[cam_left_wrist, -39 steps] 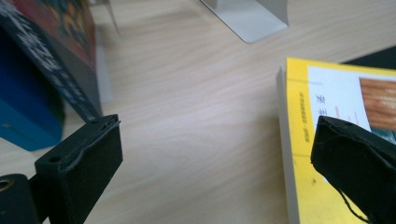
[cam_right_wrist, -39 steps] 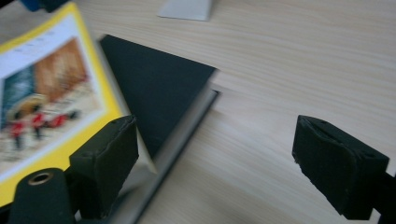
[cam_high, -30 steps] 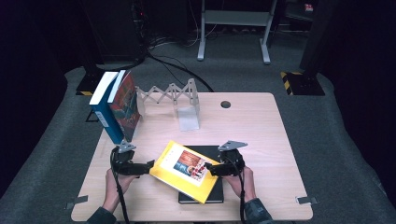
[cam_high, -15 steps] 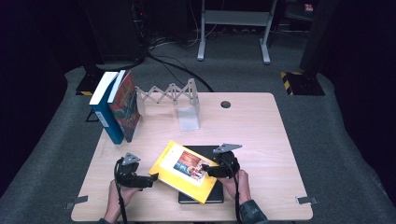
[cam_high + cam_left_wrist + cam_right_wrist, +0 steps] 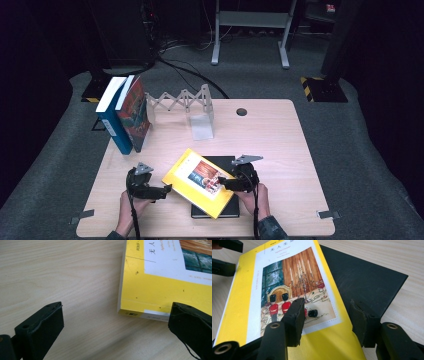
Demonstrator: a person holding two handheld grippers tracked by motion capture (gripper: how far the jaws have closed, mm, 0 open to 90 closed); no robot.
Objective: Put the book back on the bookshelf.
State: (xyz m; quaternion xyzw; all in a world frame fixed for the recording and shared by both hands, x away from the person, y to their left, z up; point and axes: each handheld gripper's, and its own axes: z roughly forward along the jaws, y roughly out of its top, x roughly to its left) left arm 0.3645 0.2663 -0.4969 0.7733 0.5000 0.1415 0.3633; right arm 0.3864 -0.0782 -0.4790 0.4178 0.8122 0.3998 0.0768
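Both hands rest low at the frame's bottom centre. Right gripper (image 5: 231,183): jaws have just been closing, straddling the yellow book (image 5: 201,181) edge. Left gripper (image 5: 162,190): jaws open at its lower-left corner, atop the black book (image 5: 227,210).

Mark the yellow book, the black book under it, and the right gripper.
yellow book (image 5: 202,181), high view, cover picture.
black book (image 5: 364,277), right gripper view, bare cover.
right gripper (image 5: 325,320), right gripper view, midway between fingertips.

The yellow book (image 5: 202,182) at lower centre carries a white panel picturing red-coated soldiers and candles. It lies across a black book (image 5: 222,210) on the pale wood-grain table (image 5: 280,145).
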